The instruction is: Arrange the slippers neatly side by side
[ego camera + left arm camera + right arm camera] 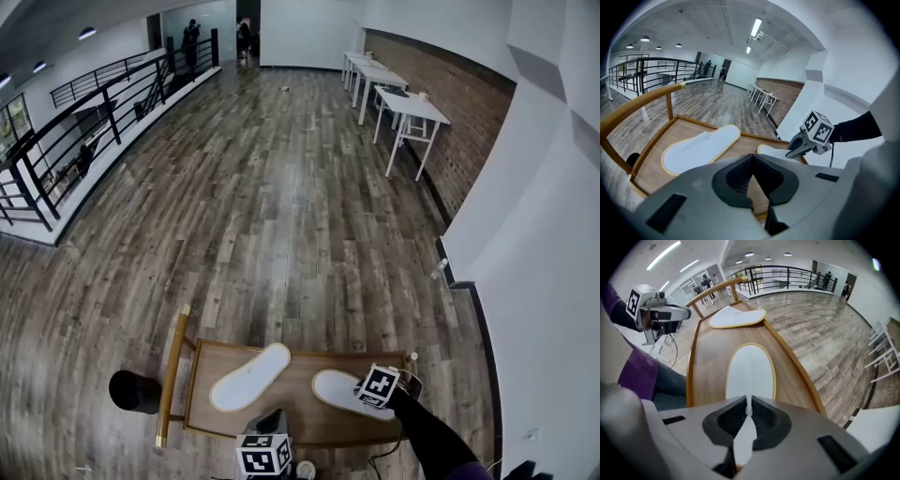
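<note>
Two white slippers with tan edging lie on a wooden tray (194,386). The left slipper (248,377) (701,145) (736,317) lies slantwise. The right slipper (335,387) (769,151) (750,369) lies flat near the tray's right end. My right gripper (364,394) (748,405) is shut on the near edge of the right slipper, with a fold of white material pinched between its pads. My left gripper (272,419) (752,161) hovers shut and empty over the tray's near rim, between the two slippers.
The tray has a raised rim and a gold bar handle (172,370) on its left. A black round object (134,391) sits on the wood floor beside that handle. A white wall (534,281) is close on the right. White tables (403,105) and a black railing (84,122) stand far off.
</note>
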The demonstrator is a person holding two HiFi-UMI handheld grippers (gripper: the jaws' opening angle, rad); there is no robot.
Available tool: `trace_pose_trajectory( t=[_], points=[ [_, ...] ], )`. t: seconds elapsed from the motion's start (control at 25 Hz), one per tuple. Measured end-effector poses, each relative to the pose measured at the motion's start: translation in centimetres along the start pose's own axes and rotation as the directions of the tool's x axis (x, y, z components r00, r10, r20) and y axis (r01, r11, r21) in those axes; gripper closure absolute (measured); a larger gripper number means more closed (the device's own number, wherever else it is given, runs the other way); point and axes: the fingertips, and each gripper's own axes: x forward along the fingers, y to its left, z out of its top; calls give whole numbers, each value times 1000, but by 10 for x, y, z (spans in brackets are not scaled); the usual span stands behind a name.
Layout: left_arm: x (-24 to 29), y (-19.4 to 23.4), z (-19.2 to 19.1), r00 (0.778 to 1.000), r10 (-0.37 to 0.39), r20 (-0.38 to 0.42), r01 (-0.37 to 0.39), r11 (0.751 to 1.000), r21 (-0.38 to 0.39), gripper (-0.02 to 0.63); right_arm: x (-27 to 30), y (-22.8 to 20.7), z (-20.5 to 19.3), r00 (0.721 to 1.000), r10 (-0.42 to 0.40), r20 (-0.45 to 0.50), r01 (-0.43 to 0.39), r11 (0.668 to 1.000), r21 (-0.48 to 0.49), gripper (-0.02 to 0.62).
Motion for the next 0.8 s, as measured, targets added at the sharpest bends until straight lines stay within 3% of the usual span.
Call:
trace_pose_trajectory(
  t=[0.12,0.2,0.36,0.64,0.8],
  points=[
    [1,-2,1,1000,-6,2,6,1000,0,607,-9,1,5,996,36,84,-47,989,143,578],
    [0,-1,1,1000,-3,4,3,1000,-6,607,-17,5,9,986,69,149,-108,956,272,580],
    [-1,1,2,1000,1,16,0,1000,-27,607,-27,10,17,961,94,258,-210,857,470,580],
    [-4,1,1,1000,-3,31,4,999,-44,607,-24,23,27,916,61,398,-338,651,679,580],
    [-11,9,-5,1000,9,25,-8,999,-53,607,-18,22,33,895,12,447,-364,599,713,578]
  ],
)
